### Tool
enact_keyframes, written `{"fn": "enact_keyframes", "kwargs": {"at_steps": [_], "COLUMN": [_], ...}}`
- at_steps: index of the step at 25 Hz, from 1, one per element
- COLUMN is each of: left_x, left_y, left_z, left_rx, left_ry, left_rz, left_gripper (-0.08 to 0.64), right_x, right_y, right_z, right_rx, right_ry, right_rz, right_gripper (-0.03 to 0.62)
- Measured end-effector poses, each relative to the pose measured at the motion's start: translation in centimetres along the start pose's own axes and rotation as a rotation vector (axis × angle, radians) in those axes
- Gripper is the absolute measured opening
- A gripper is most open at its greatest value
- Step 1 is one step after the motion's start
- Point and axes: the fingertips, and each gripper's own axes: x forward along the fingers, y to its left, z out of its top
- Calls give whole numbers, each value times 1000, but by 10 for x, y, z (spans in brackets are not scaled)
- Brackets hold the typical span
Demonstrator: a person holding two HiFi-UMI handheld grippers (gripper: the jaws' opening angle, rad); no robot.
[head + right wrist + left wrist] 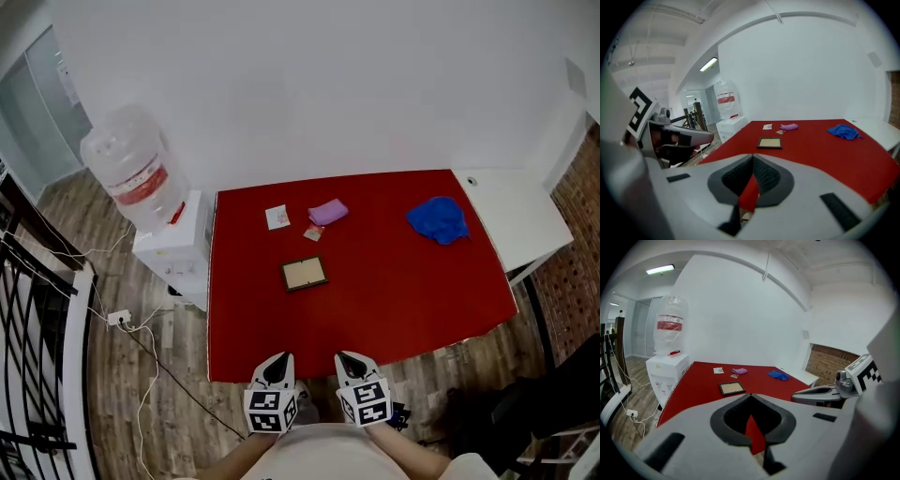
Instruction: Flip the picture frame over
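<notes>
We see the picture frame [304,274] flat on the surface [403,300], nearer its left edge | left tongs [280,360], right tongs [346,360] closed tight, empty, at near edge | we should open up, lift one side slowly

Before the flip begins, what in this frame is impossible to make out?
- Underside of the small dark-rimmed picture frame: hidden in all views, since it lies flat on the red table.
- Print on the white paper card: too small in the head view and both gripper views.
- Small reddish packet beside the purple cloth: too small to identify in any view.
</notes>
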Motion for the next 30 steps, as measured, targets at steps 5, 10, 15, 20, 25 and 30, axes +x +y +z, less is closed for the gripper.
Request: {"fn": "enact_keyframes", "kwargs": {"at_steps": [5, 10, 15, 20, 25, 30], "left_x": [20, 40, 63, 80, 93, 100], "left_y": [25, 32, 36, 38, 41, 46], "left_z": [15, 25, 38, 46, 51, 48], "left_rx": [5, 3, -12, -31, -41, -42], "left_ry": [14, 33, 31, 28, 29, 44], "left_rz": [-22, -28, -7, 23, 47, 65], "left_gripper": [3, 3, 3, 3, 3, 3], "right_x": [26, 44, 60, 73, 86, 99], "right_y": [-4, -15, -33, -53, -64, -69], "right_z": [22, 36, 51, 61, 66, 68], "right_rx": [-2, -5, -27, -40, -42, -48], "right_ry": [-7, 4, 14, 24, 36, 48], "right_rz": [-38, -46, -24, -4, 18, 29], "right_gripper": [4, 4, 5, 5, 5, 5]}}
